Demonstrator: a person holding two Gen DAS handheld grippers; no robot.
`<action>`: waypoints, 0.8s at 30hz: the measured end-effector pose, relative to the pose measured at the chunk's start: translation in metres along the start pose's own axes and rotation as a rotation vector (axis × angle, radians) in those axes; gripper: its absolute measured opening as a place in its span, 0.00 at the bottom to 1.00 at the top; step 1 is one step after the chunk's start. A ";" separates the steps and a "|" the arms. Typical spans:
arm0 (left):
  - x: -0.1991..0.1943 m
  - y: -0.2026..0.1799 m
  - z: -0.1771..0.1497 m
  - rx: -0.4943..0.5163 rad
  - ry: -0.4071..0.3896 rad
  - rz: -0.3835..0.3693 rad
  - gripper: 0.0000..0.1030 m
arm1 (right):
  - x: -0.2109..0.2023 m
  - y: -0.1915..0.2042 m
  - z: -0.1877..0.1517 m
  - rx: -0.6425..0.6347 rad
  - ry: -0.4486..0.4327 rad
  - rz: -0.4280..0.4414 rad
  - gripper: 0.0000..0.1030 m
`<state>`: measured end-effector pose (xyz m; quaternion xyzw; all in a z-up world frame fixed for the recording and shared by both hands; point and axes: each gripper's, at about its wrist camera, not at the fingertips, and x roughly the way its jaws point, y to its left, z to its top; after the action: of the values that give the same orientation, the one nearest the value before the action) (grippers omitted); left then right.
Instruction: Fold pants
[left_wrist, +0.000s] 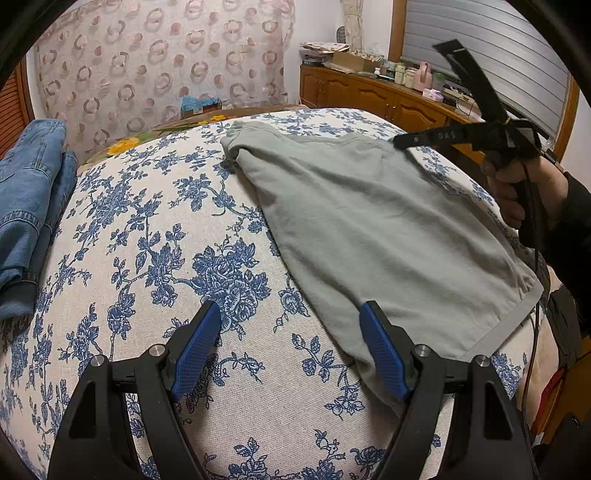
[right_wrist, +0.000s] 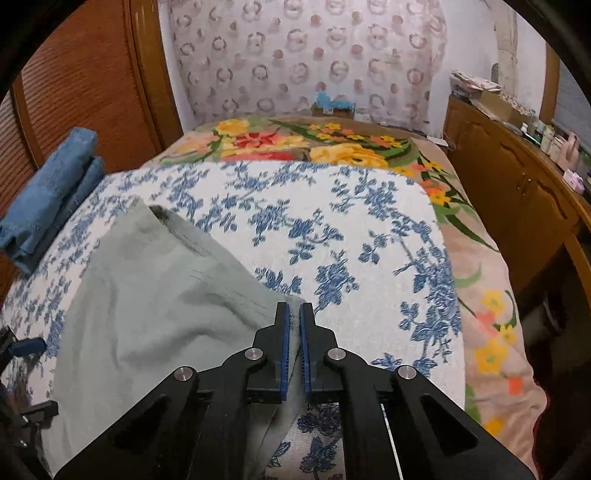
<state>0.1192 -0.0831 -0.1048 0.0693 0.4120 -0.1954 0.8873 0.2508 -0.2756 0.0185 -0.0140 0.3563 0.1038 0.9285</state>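
Grey-green pants (left_wrist: 369, 229) lie folded on the blue-flowered bed cover (left_wrist: 155, 236). My left gripper (left_wrist: 291, 332) is open and empty, low over the cover at the pants' near left edge. My right gripper (right_wrist: 294, 332) is shut on the right edge of the pants (right_wrist: 155, 302) and holds that fabric lifted a little. In the left wrist view the right gripper (left_wrist: 402, 142) shows at the right, held in a hand above the pants.
Folded blue jeans (left_wrist: 29, 206) lie at the bed's left edge, also in the right wrist view (right_wrist: 51, 199). A flowered blanket (right_wrist: 295, 142) covers the far end. A wooden cabinet (right_wrist: 517, 192) with clutter stands along the right side.
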 end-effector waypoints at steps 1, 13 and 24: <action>0.000 0.000 0.000 0.000 0.000 0.000 0.76 | -0.003 -0.002 -0.001 0.008 -0.011 -0.018 0.04; 0.000 0.000 0.000 0.000 0.000 0.000 0.76 | 0.000 -0.004 -0.005 0.035 0.022 -0.097 0.11; 0.000 -0.001 0.000 0.000 0.000 0.001 0.77 | -0.047 0.041 -0.059 -0.080 0.022 0.008 0.29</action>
<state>0.1193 -0.0839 -0.1050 0.0697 0.4118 -0.1949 0.8874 0.1693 -0.2501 0.0075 -0.0509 0.3622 0.1213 0.9228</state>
